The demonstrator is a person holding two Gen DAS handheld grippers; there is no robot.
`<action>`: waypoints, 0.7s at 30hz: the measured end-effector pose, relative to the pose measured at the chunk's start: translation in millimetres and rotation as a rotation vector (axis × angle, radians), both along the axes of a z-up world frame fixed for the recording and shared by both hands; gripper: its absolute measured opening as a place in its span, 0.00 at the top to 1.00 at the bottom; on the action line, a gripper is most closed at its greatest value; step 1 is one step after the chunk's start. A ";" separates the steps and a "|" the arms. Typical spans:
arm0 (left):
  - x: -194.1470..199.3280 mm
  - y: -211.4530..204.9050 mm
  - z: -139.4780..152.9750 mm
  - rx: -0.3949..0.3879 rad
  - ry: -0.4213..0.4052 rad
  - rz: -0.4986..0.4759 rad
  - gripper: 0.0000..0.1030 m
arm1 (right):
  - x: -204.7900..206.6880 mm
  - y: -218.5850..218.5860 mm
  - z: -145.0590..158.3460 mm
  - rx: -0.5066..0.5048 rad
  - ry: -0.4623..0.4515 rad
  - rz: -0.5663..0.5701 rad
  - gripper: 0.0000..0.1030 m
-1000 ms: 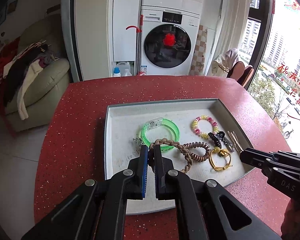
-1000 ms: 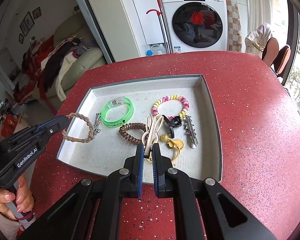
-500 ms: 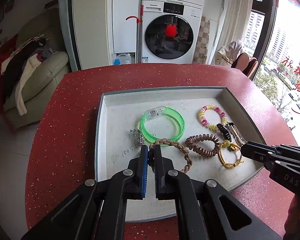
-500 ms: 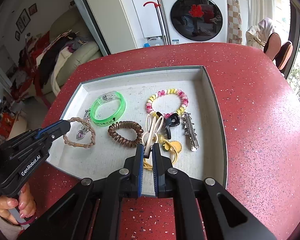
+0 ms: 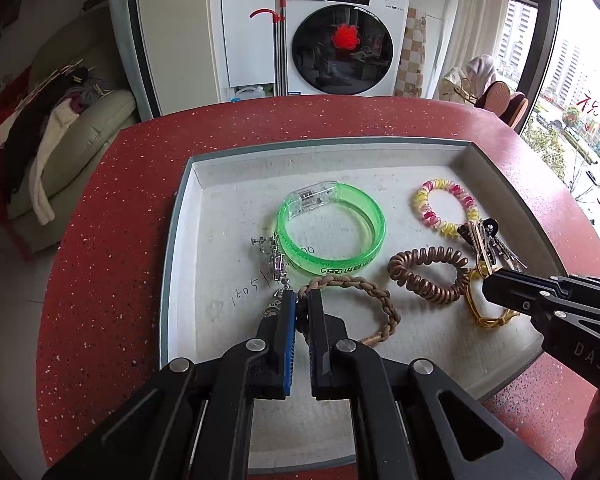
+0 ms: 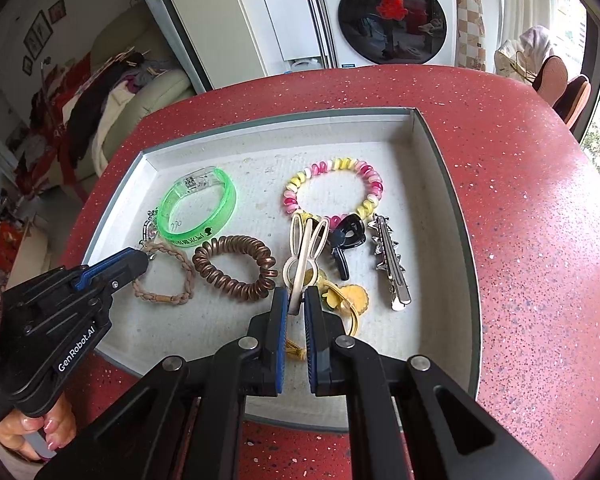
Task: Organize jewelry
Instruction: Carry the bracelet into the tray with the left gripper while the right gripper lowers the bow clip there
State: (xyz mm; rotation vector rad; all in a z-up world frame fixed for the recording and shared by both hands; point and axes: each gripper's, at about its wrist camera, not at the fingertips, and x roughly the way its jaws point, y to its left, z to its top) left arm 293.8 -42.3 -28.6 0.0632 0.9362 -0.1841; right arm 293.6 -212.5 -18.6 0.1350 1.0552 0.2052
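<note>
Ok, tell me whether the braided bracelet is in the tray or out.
In. The braided bracelet lies on the tray floor, one end pinched by the left tongs.

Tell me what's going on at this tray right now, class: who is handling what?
A person holds a gripper in each hand over a grey tray of jewelry and hair accessories on a red table. The left gripper is shut on a braided tan bracelet; the right gripper is shut on a cream rabbit-ear hair clip. A green bangle, brown coil hair tie, pink-and-yellow coil tie and silver spiked clip lie loose in the tray.
</note>
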 end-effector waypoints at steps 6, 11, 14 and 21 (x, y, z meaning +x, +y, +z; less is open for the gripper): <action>-1.6 -3.9 -5.5 0.032 -0.005 -0.008 0.77 | -0.6 1.4 -6.2 -0.021 0.010 0.006 0.91; -2.9 -6.9 -5.5 0.049 -0.017 -0.011 0.77 | -0.9 -0.2 -6.3 -0.022 0.006 0.008 0.91; -3.9 -9.5 -5.4 0.050 -0.016 -0.008 0.77 | -0.9 -0.7 -6.7 -0.017 0.009 0.008 0.91; -6.0 -7.1 -3.2 0.038 -0.020 -0.003 0.77 | -3.5 -5.2 -5.6 0.032 0.022 -0.009 0.86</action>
